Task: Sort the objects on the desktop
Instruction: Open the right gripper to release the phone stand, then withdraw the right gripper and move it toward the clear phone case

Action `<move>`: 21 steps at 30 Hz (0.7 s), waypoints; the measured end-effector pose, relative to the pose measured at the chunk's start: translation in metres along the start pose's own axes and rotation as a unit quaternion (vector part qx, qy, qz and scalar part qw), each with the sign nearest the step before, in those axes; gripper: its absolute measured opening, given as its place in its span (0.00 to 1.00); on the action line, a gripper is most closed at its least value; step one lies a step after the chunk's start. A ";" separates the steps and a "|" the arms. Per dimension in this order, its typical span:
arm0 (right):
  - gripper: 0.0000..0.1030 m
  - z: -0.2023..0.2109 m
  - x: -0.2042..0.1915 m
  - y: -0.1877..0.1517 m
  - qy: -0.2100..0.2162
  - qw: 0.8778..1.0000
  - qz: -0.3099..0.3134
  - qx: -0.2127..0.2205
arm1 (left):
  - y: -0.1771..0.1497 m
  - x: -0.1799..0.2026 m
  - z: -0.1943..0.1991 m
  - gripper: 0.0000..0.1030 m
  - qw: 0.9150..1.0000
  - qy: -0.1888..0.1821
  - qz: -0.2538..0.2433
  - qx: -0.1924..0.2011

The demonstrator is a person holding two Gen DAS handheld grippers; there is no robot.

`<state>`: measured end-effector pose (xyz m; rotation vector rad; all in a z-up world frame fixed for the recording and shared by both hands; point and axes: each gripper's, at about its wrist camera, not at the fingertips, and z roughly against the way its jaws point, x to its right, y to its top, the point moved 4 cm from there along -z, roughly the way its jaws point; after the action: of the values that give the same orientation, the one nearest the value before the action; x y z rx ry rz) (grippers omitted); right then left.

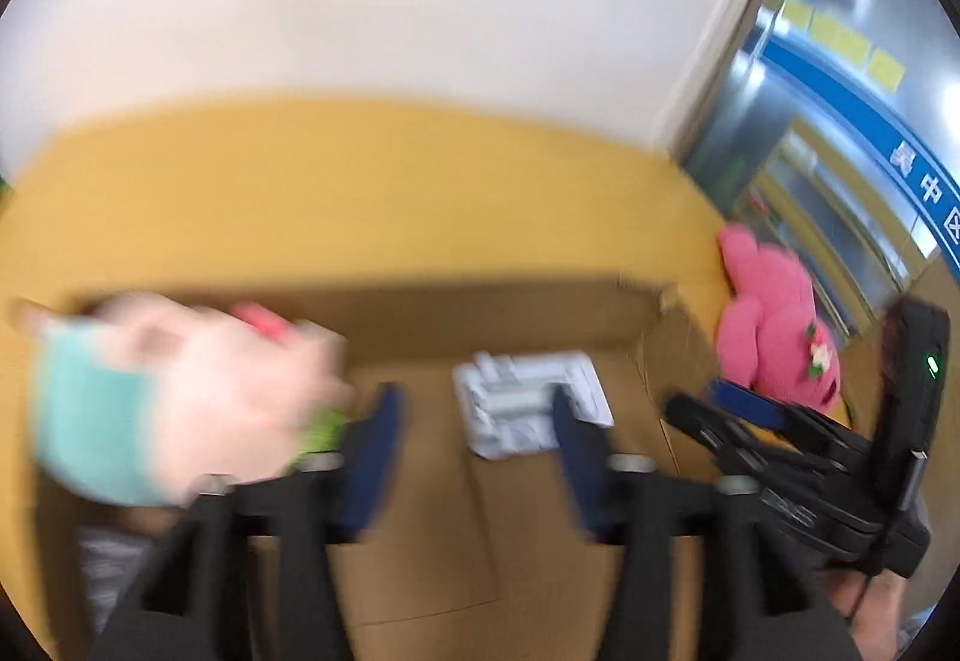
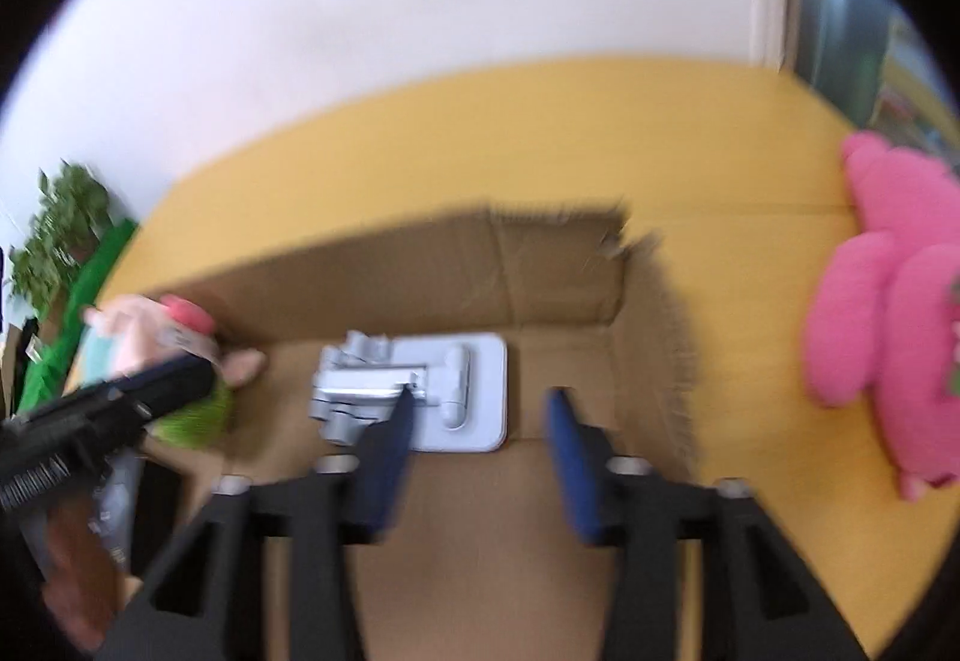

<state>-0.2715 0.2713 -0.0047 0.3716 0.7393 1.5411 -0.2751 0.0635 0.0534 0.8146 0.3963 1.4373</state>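
The box (image 2: 558,271) sits on the yellow table (image 2: 540,139) to hold the sorted things, and the grey stand (image 2: 432,391) and a soft toy (image 1: 180,379) at 9 o'clock already lie in it. The pink bear (image 2: 888,313) waits outside on the table at 3 o'clock, so I think it goes in next. Both the left hand-held gripper (image 1: 474,457) and the right hand-held gripper (image 2: 480,457) hang over the box pointing down into it, jaws wide apart and holding nothing.

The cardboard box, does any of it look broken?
Yes. The cardboard box has a ragged, torn top edge at its far right corner, as if a flap was ripped off. The gray stand inside looks fine.
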 end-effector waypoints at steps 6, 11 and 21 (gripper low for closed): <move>0.82 0.102 -0.046 -0.042 -0.002 0.995 0.069 0.073 | -0.028 -0.011 0.150 0.83 0.978 0.090 -0.030 0.185; 0.82 0.159 -0.068 -0.087 -0.020 0.991 0.065 0.118 | -0.081 -0.005 0.219 0.91 0.963 0.137 -0.025 0.229; 0.43 0.212 -0.096 -0.144 -0.024 0.985 0.103 0.139 | -0.157 0.005 0.270 0.91 0.954 0.172 -0.041 0.242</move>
<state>-0.0150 0.2218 0.0776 0.7107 0.9032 1.6181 0.0236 0.0099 0.1285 0.9206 1.0677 1.4235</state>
